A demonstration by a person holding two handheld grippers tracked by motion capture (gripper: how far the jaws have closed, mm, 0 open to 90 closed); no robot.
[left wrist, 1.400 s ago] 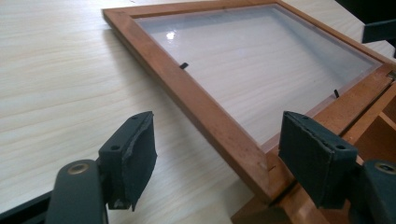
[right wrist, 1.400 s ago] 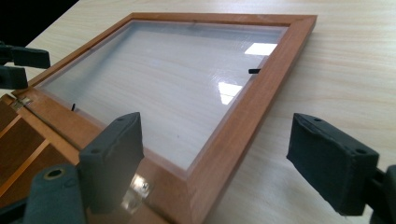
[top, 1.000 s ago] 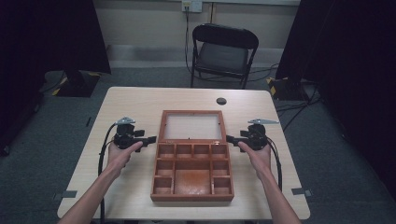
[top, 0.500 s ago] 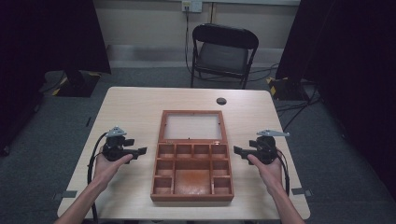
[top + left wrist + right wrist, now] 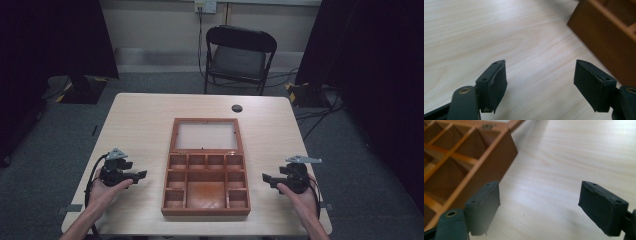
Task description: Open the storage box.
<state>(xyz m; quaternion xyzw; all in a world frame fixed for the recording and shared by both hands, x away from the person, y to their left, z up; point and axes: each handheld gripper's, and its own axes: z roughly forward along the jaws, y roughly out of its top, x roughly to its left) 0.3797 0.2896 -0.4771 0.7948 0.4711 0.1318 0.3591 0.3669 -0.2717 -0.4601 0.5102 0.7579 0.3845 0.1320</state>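
Lying lengthwise toward the chair, lid flat behind, the wooden box (image 5: 205, 185) sits between spread, empty hand-held grippers.

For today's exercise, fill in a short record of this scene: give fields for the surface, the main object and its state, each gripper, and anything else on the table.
surface: pale wooden table
main object: wooden box, centre of table, compartments empty
lid: open, laid flat behind the box
left gripper: open, nothing between its jaws, left of the box, apart from it
right gripper: open, nothing between its jaws, right of the box, apart from it
other: small dark round thing near the far edge
beyond table: black chair
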